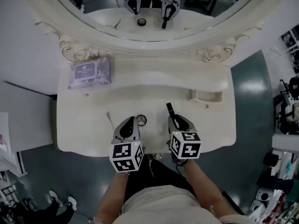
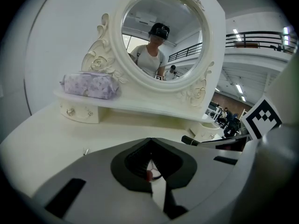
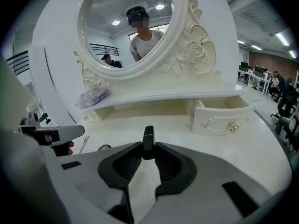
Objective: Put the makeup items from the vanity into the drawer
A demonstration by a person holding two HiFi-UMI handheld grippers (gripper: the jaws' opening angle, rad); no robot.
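Head view: a white vanity top [image 1: 79,125] lies below an oval mirror [image 1: 149,13]; a lilac pouch [image 1: 90,72] rests on the left of the raised shelf [image 1: 154,76], and the open drawer [image 1: 205,97] stands out at the shelf's right end; the left gripper [image 1: 130,120] and right gripper [image 1: 173,119] hang side by side over the front edge; a black tube [image 1: 170,108] projects from the right one's tips; a round compact [image 1: 141,120] lies on the top between the two grippers, just beside the left one's tip, with a thin stick [image 1: 110,121] further left. Left gripper view: the left gripper [image 2: 150,141] is clenched, its jaws meeting tip to tip with nothing gripped; the pouch [image 2: 91,84] sits ahead on the shelf. Right gripper view: the right gripper [image 3: 148,154] is grasping the black tube [image 3: 148,138], which stands upright between its pads; the open drawer [image 3: 223,115] lies ahead to the right, well apart from the tube; the compact [image 3: 104,148] and stick [image 3: 84,143] rest on the top at left.
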